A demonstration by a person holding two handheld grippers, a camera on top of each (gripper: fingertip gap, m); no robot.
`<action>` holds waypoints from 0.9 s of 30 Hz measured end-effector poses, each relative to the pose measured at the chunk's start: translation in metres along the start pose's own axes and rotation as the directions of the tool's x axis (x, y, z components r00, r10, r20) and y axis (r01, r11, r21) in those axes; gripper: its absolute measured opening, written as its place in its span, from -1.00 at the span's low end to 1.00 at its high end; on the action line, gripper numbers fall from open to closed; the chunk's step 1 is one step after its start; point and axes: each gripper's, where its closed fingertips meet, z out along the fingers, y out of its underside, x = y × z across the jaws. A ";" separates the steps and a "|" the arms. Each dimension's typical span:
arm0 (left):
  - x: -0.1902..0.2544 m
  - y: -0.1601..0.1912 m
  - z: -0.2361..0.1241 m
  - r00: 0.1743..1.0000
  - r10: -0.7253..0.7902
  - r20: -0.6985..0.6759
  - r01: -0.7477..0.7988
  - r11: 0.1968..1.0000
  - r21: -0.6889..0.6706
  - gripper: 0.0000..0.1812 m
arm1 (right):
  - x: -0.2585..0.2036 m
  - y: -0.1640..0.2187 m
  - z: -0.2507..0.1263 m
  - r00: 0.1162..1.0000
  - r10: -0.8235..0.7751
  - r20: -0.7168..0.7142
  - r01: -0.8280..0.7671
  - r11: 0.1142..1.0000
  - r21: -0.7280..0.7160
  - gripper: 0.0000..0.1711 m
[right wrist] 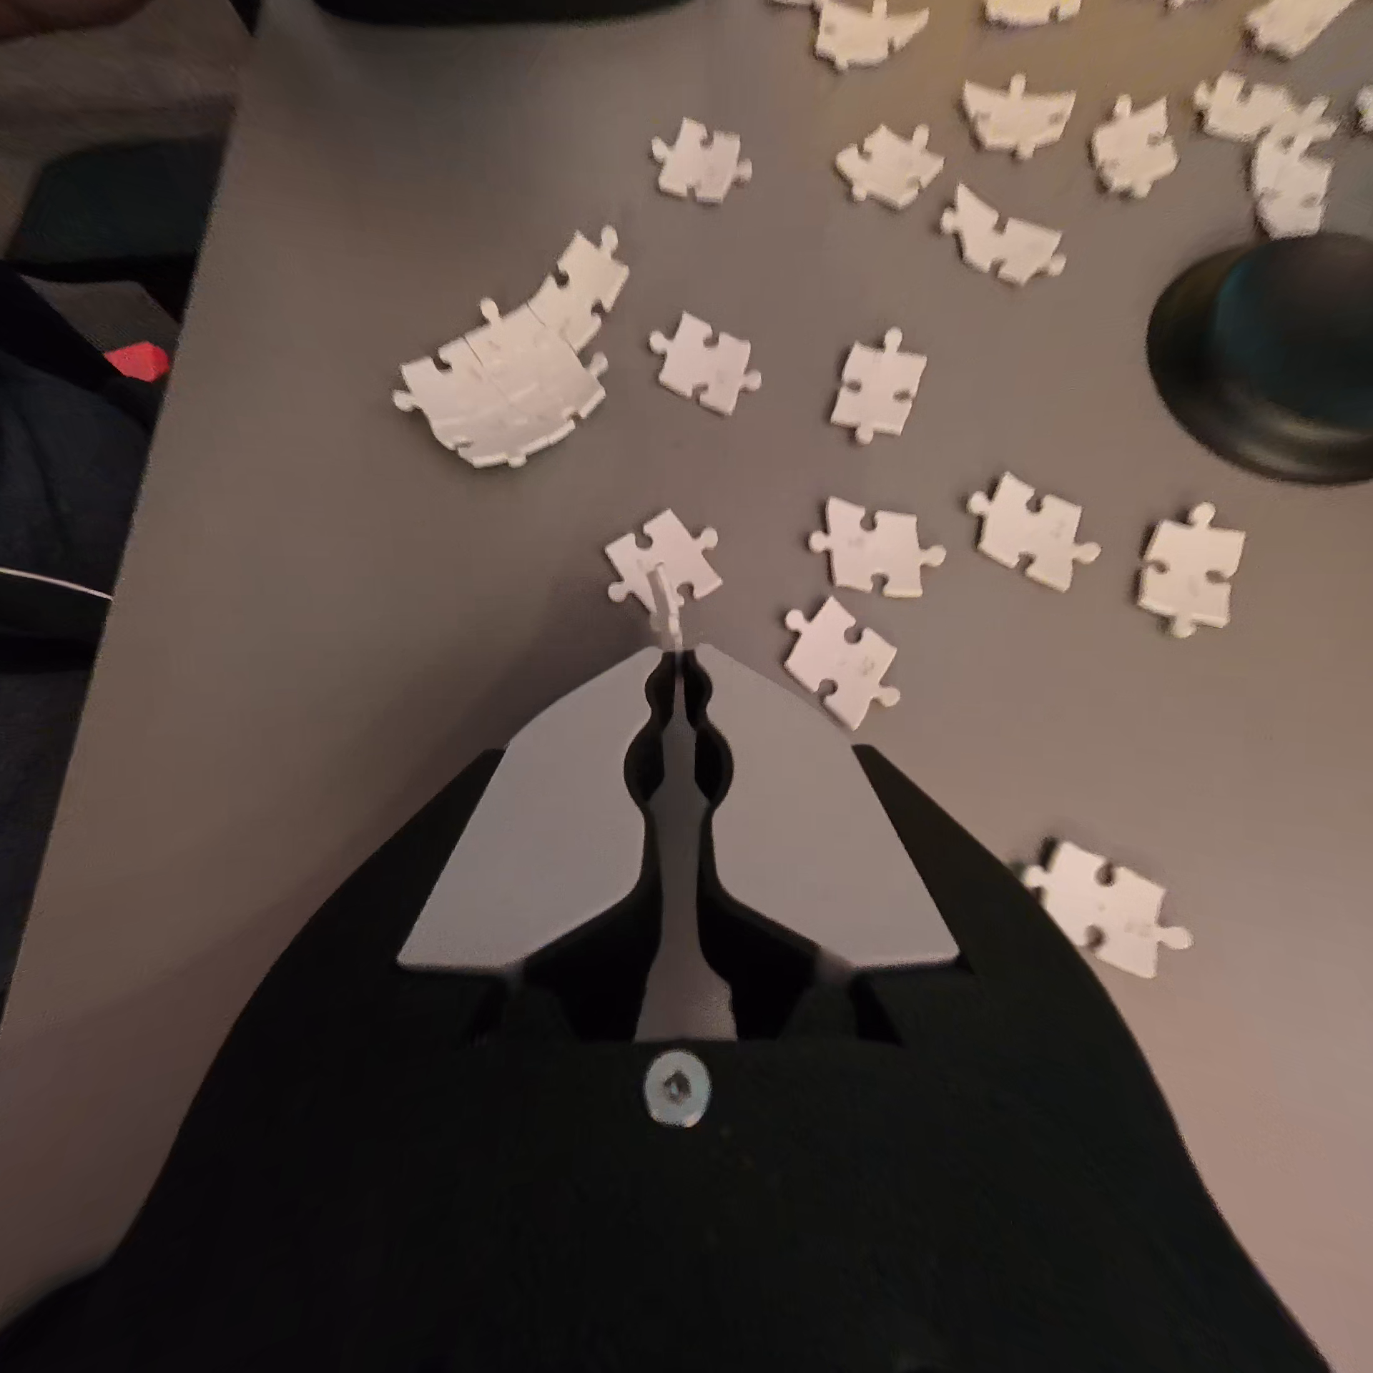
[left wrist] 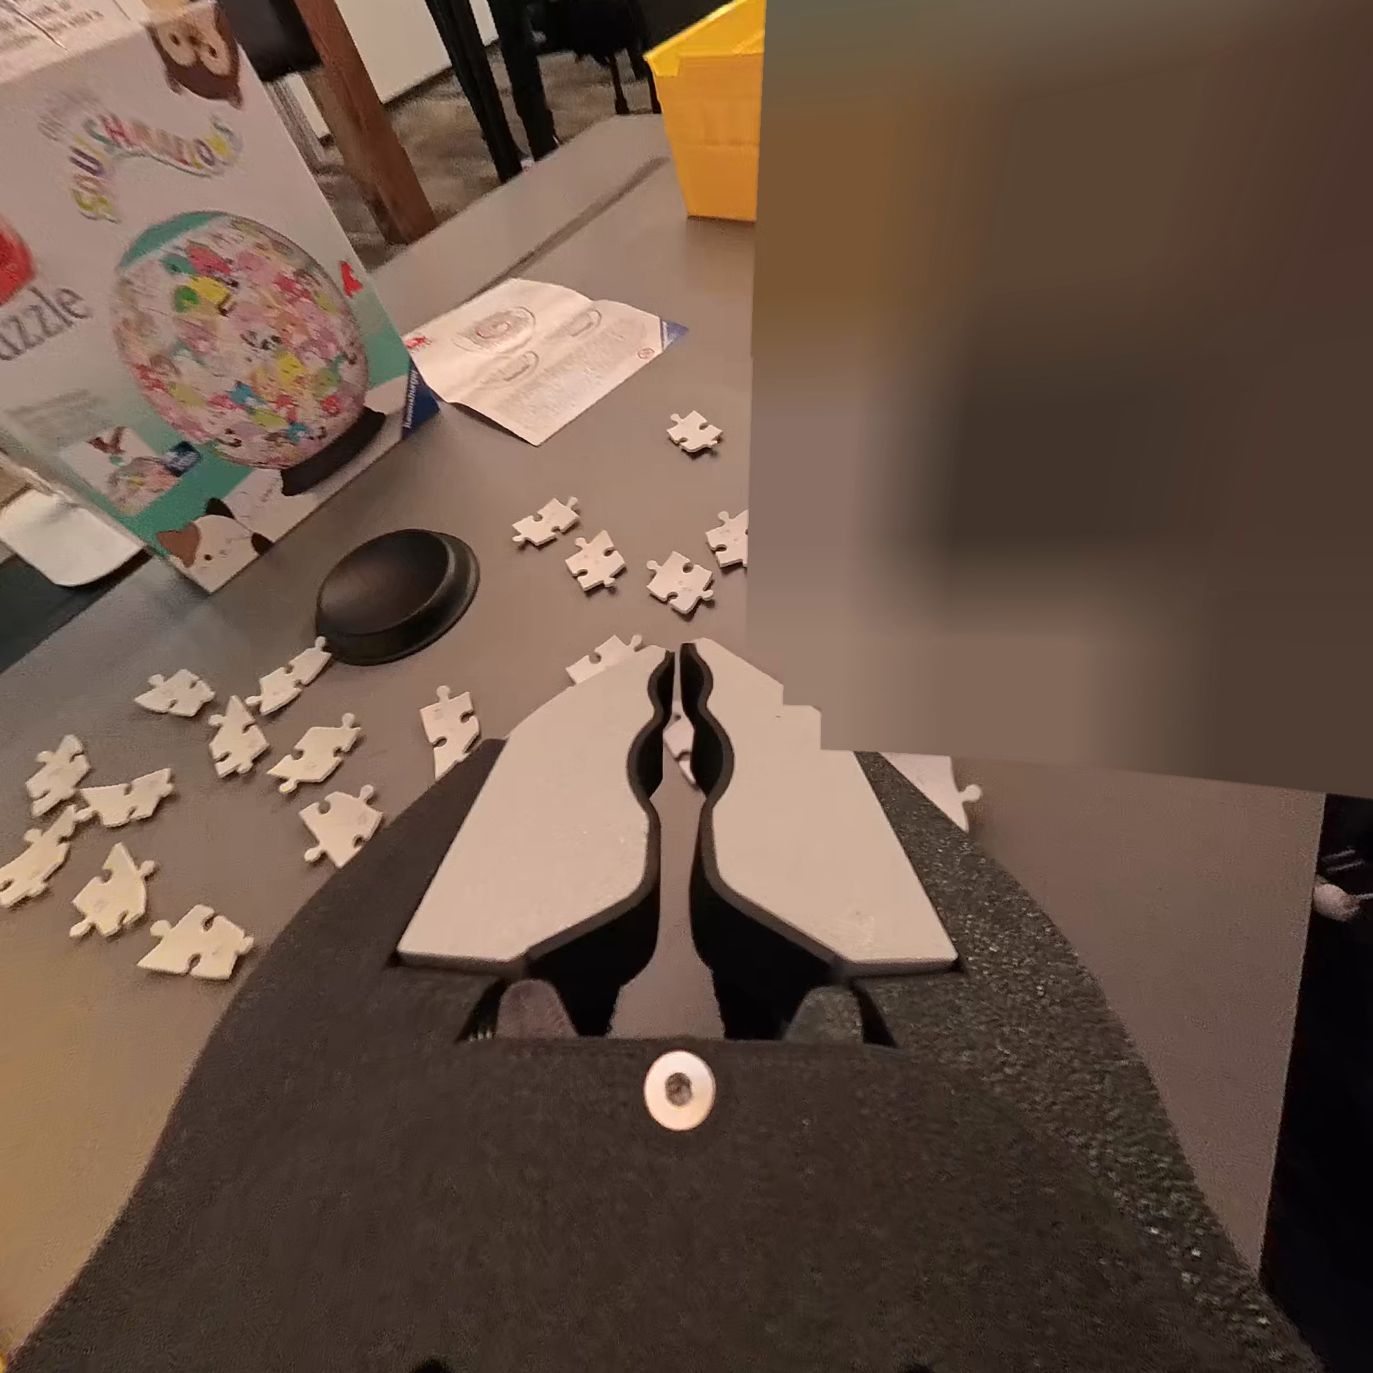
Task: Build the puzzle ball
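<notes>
Many white puzzle pieces lie face down on the grey table (right wrist: 312, 565). My right gripper (right wrist: 677, 654) is shut on a white puzzle piece (right wrist: 663, 605), which sticks out edge-on from the fingertips, above another loose piece (right wrist: 680, 546) on the table. A joined curved patch of several pieces (right wrist: 513, 379) lies farther ahead to the left. My left gripper (left wrist: 672, 654) is shut with nothing between its fingers, over the table among loose pieces (left wrist: 594, 561). The black round stand (left wrist: 397, 587) sits ahead to its left and also shows in the right wrist view (right wrist: 1278, 356).
The puzzle box (left wrist: 186, 334) stands at the far left, with a folded paper leaflet (left wrist: 542, 356) beside it. A yellow bin (left wrist: 713, 134) is at the back. The table's edge (right wrist: 193, 312) runs down the left of the right wrist view, with dark things beyond it. Some 15 cm of space lies between my two pairs of fingers.
</notes>
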 end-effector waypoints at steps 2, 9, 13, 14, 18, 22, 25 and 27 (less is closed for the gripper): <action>0.003 -0.006 0.009 0.999 -0.007 -0.046 0.006 1.000 -0.023 -0.96 | 0.001 -0.010 -0.006 0.999 -0.032 0.004 0.032 0.999 0.003 -0.96; 0.015 -0.026 0.041 0.970 -0.064 -0.233 0.049 0.996 -0.070 -0.83 | 0.005 -0.046 -0.023 0.992 -0.076 0.097 0.084 0.993 -0.084 -0.96; 0.018 -0.039 0.052 0.956 -0.056 -0.287 0.038 0.997 -0.070 -0.82 | 0.010 -0.075 -0.033 0.985 -0.034 0.170 0.054 0.992 -0.113 -0.96; 0.019 -0.043 0.053 0.953 -0.060 -0.297 0.043 0.997 -0.063 -0.83 | 0.015 -0.077 -0.034 0.987 -0.039 0.154 0.059 0.990 -0.131 -0.96; 0.008 -0.048 0.058 0.962 -0.083 -0.261 0.063 0.995 -0.083 -0.96 | 0.018 -0.074 -0.033 0.982 -0.061 0.179 0.102 0.967 -0.232 -0.96; 0.006 -0.041 0.066 0.955 -0.122 -0.272 0.085 0.986 -0.146 -0.93 | 0.018 -0.070 -0.025 0.976 -0.096 0.197 0.152 0.943 -0.296 -0.96; 0.005 -0.033 0.071 0.952 -0.141 -0.273 0.094 0.979 -0.178 -0.91 | 0.019 -0.067 -0.020 0.973 -0.101 0.205 0.167 0.929 -0.332 -0.96; 0.005 -0.030 0.071 0.943 -0.169 -0.287 0.112 0.972 -0.205 -0.92 | 0.022 -0.063 -0.018 0.974 -0.113 0.198 0.179 0.916 -0.359 -0.96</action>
